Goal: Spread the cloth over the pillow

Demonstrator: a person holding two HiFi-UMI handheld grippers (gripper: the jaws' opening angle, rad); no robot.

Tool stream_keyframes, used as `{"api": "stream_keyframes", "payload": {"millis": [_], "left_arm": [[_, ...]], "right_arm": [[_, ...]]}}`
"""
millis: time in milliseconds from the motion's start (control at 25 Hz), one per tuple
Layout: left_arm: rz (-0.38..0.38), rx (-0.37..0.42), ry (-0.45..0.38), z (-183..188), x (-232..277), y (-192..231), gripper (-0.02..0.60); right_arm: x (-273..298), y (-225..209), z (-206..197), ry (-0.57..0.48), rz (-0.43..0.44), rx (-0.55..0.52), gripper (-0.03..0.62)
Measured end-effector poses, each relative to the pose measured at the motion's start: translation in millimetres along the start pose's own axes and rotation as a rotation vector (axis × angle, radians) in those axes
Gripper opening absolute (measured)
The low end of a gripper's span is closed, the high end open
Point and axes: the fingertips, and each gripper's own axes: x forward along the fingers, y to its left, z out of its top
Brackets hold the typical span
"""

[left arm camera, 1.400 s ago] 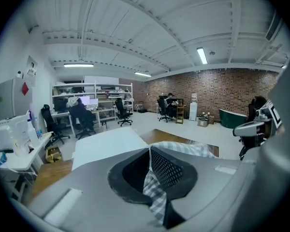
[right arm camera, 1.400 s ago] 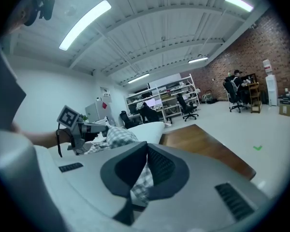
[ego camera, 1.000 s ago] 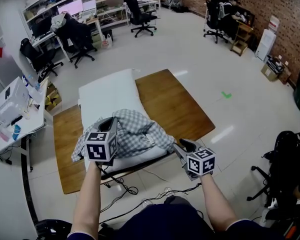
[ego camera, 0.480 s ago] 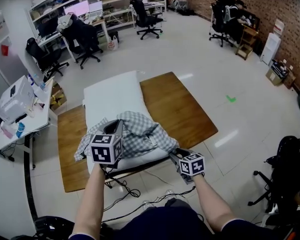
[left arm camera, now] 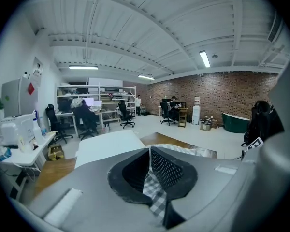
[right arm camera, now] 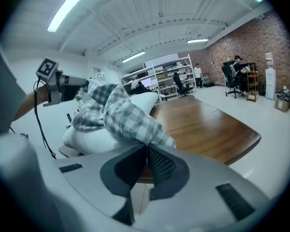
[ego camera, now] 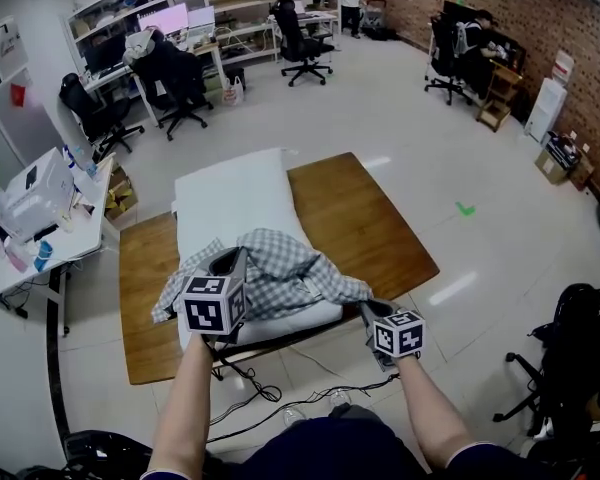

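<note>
Handling checked cloth [ego camera: 280, 268], bunched on near end of pillow [ego camera: 235, 193]: light, limp, likely to sag; your left hand-held gripper [left arm camera: 149, 152] pinches one edge; right hand-held gripper [right arm camera: 146, 149] pinches opposite corner; take hold at corners.

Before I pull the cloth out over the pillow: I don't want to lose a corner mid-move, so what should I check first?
1. Left gripper shut on the checked cloth: ok.
2. Right gripper shut on a cloth corner: ok, but only at the jaw tips.
3. Cloth spread flat: not ok, it is bunched on the pillow's near end.
4. Pillow lying flat on the wooden table: ok.
5. Pillow covered: not ok, its far part is bare.
6. Cloth free of snags underneath: cannot tell.
</note>
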Motion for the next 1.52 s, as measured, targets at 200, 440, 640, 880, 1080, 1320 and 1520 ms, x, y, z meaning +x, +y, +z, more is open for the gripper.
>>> {"api": "stream_keyframes", "payload": {"millis": [200, 440, 640, 880, 1080, 1320, 1520], "left_arm": [[0.014, -0.024, -0.020, 3.5, -2.4, 12.2, 0.021], [0.047, -0.059, -0.080, 28.7, -10.8, 29.4, 0.020], [0.092, -0.089, -0.144, 56.4, -26.7, 56.6, 0.020], [0.149, -0.100, -0.219, 95.2, -53.7, 89.8, 0.020], [0.188, -0.072, -0.278, 137.6, -73.4, 109.1, 0.021], [0.249, -0.051, -0.358, 190.5, -104.4, 138.8, 0.020], [0.284, -0.067, -0.422, 226.5, -125.5, 152.6, 0.020]], "right_arm": [[-26.5, -4.9, 58.8, -0.146, -0.031, -0.049, 0.009], [-54.0, 12.7, 143.9, -0.283, 0.014, -0.161, 0.009], [-69.6, 38.4, 199.2, -0.328, 0.122, -0.206, 0.009], [-76.2, 56.4, 241.1, -0.338, 0.195, -0.261, 0.009], [-72.6, 70.1, 281.3, -0.323, 0.255, -0.310, 0.009], [-72.2, 91.8, 342.0, -0.365, 0.319, -0.340, 0.009], [-73.8, 101.6, 392.4, -0.404, 0.346, -0.380, 0.009]]}}
